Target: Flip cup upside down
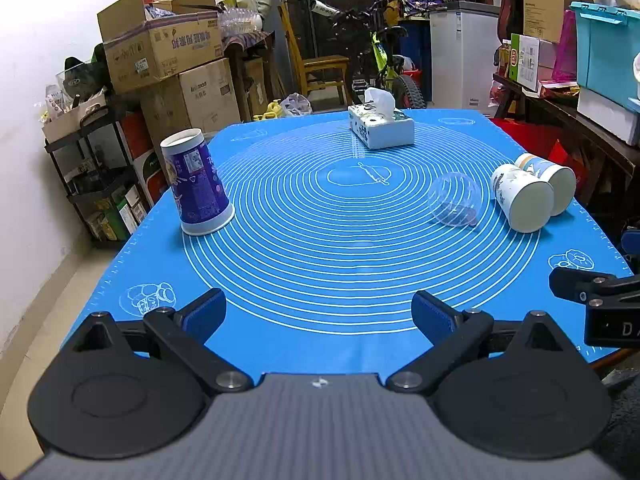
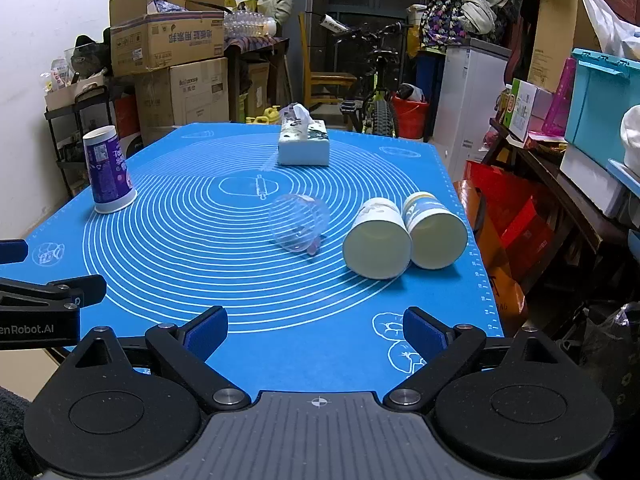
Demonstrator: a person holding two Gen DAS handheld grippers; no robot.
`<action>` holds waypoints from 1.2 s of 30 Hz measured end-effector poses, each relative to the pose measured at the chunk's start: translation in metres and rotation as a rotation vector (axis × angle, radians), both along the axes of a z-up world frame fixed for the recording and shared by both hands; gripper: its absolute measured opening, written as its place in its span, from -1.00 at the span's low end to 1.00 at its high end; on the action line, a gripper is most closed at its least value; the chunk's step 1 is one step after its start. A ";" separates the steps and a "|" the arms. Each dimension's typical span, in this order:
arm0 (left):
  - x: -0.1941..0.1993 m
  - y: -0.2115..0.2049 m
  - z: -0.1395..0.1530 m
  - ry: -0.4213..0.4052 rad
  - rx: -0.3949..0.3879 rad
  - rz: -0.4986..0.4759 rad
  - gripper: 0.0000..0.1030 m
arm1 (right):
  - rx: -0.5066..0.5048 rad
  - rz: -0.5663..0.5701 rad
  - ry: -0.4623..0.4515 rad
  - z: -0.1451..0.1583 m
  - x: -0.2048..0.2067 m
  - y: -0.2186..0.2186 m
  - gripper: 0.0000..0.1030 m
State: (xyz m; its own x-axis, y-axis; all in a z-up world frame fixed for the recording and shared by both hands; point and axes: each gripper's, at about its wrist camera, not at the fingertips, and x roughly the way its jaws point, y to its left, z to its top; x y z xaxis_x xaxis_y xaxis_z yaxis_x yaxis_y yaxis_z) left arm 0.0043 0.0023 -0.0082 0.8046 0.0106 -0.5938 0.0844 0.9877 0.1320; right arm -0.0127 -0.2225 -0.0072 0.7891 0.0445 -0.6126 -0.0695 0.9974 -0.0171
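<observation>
Four cups on the blue mat (image 1: 320, 344). Purple cup (image 1: 197, 182) is at the left edge, already standing rim-down. A clear plastic cup (image 1: 455, 199) lies on its side near the middle. Just right of it, two white paper cups (image 2: 378, 238) (image 2: 435, 230) lie on their sides, touching each other, open mouths facing the cameras, nothing inside them. One tissue box (image 1: 380, 125) at the far end with a tissue sticking out. Left gripper (image 1: 319, 315) and right gripper (image 2: 316, 331) both hover at the near edge, fingers spread wide, holding nothing.

The right tongs (image 1: 576, 286) are cut by the frame edge — the purple cup's (image 1: 197, 184) print stays unreadable.
</observation>
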 end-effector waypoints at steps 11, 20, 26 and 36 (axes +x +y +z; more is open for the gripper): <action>0.004 -0.005 -0.004 0.008 0.011 -0.001 0.91 | 0.020 -0.003 0.009 -0.005 0.006 -0.007 0.84; 0.026 -0.024 0.002 -0.038 0.032 -0.033 0.91 | 0.016 -0.023 -0.020 -0.002 0.022 -0.017 0.84; 0.069 -0.048 0.012 -0.063 0.021 -0.075 0.91 | 0.015 -0.074 -0.037 -0.002 0.041 -0.039 0.84; 0.166 -0.105 -0.002 0.098 -0.035 -0.181 0.91 | 0.052 -0.141 -0.023 -0.016 0.055 -0.074 0.84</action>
